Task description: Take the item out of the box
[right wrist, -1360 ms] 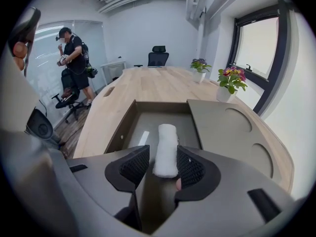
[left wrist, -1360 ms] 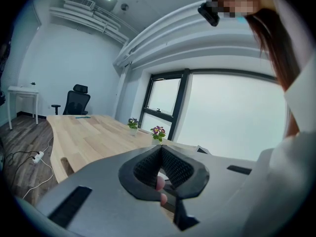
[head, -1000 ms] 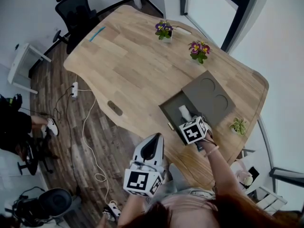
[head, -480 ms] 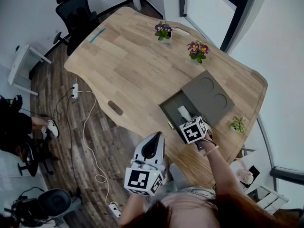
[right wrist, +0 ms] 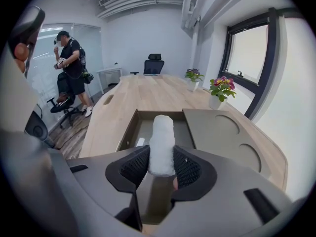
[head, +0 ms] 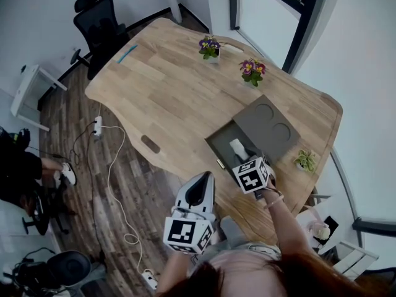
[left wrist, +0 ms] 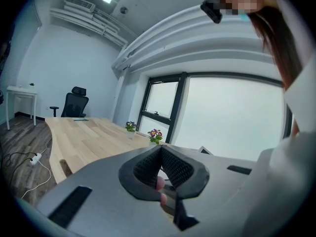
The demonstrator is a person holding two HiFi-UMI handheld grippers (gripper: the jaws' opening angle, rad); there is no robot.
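Already the right gripper (right wrist: 162, 168), its jaws just closing on the white roll (right wrist: 162, 139), holds it above the box (right wrist: 129, 128) at 12 o'clock, not yet carried clear, left gripper (left wrist: 160, 163) clenched empty

box (head: 219, 142) lower right of centre on surface (head: 167, 85) | lid (head: 266, 124) touching its upper-right side | roll (right wrist: 162, 137) in right tongs (right wrist: 161, 163) over box | chair (head: 99, 20) beyond surface, upper left

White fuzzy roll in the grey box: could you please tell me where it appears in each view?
Head view: white fuzzy roll in the open grey box, right of centre.
Left gripper view: not in it.
Right gripper view: centre, between the fingers.
Shared landmark: pink-flowered pot plant.
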